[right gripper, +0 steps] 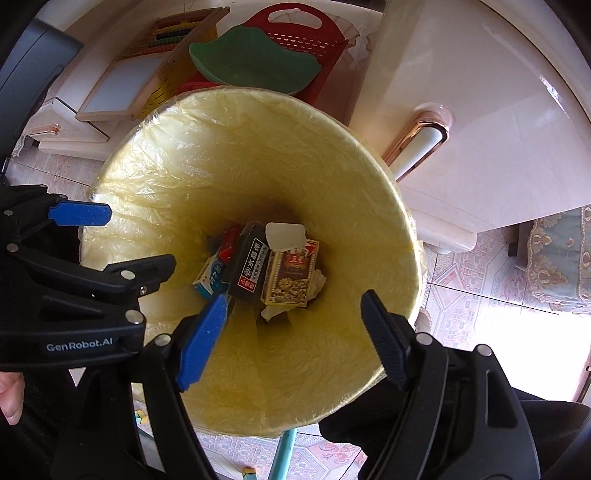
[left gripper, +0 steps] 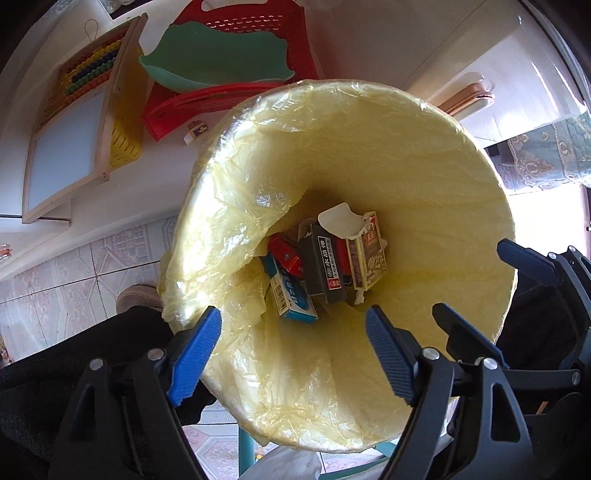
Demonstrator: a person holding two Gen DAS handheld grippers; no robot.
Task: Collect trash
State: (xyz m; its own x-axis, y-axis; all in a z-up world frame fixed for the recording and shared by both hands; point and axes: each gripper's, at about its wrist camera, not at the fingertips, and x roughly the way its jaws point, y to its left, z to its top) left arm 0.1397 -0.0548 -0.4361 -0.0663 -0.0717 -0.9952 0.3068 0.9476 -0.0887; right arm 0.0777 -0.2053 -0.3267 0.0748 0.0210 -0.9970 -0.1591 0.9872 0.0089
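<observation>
A bin lined with a yellow plastic bag (left gripper: 424,177) (right gripper: 332,155) fills both wrist views, seen from straight above. At its bottom lie several small boxes: a brown and yellow box (left gripper: 367,258) (right gripper: 290,277), a black box (left gripper: 325,266) (right gripper: 249,269), a blue and white box (left gripper: 291,299) (right gripper: 210,277), a red one (left gripper: 286,256) (right gripper: 229,240) and a torn white card (left gripper: 338,219) (right gripper: 284,234). My left gripper (left gripper: 295,354) hangs open over the bin's near rim, nothing between its blue pads. My right gripper (right gripper: 295,339) is open too and empty. Each view shows the other gripper (left gripper: 517,295) (right gripper: 92,243) alongside.
Behind the bin a green dish (left gripper: 218,59) (right gripper: 255,62) rests on a red slotted basket (left gripper: 236,14) (right gripper: 295,22). A wooden abacus board (left gripper: 74,122) (right gripper: 147,62) and a yellow basket (left gripper: 127,125) lie left of them. White furniture with a rose-gold handle (right gripper: 421,144) stands right. Patterned floor tiles (left gripper: 66,280) surround the bin.
</observation>
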